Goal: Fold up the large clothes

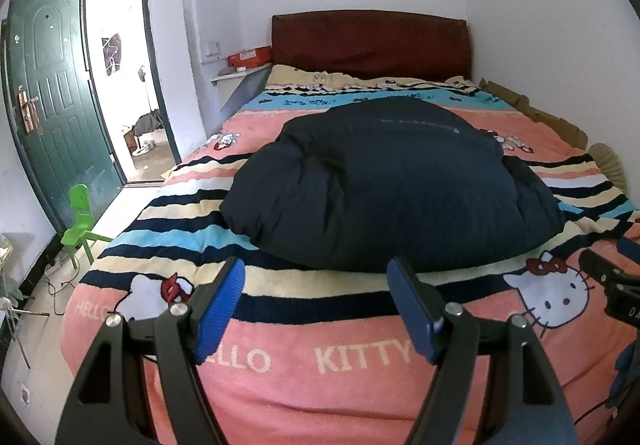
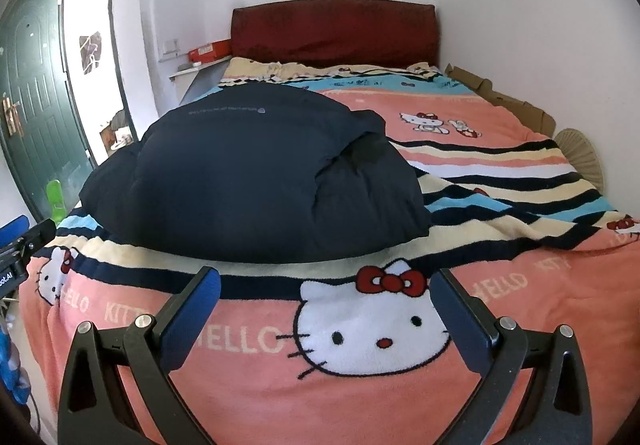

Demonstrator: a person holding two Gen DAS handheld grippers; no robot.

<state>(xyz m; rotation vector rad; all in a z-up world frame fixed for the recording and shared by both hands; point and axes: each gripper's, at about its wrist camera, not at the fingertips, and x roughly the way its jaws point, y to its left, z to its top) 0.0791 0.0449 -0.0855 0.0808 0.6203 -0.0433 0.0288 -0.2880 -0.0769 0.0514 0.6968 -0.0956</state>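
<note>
A dark navy padded jacket (image 1: 384,185) lies bunched in a puffy heap on the bed, over a pink striped cartoon-cat blanket (image 1: 304,361). In the right wrist view the jacket (image 2: 256,177) sits left of centre, with a sleeve fold on its right side. My left gripper (image 1: 318,273) hovers open just short of the jacket's near edge, nothing between its blue pads. My right gripper (image 2: 326,285) is also open, over the blanket's near edge, a little before the jacket's right part. Each gripper shows at the edge of the other's view.
A dark red headboard (image 1: 368,41) backs the bed against white walls. Left of the bed are a green door (image 1: 52,105), an open doorway, a small green chair (image 1: 80,221) and a shelf with a red box (image 1: 248,57). Cardboard (image 1: 536,113) lines the bed's right side.
</note>
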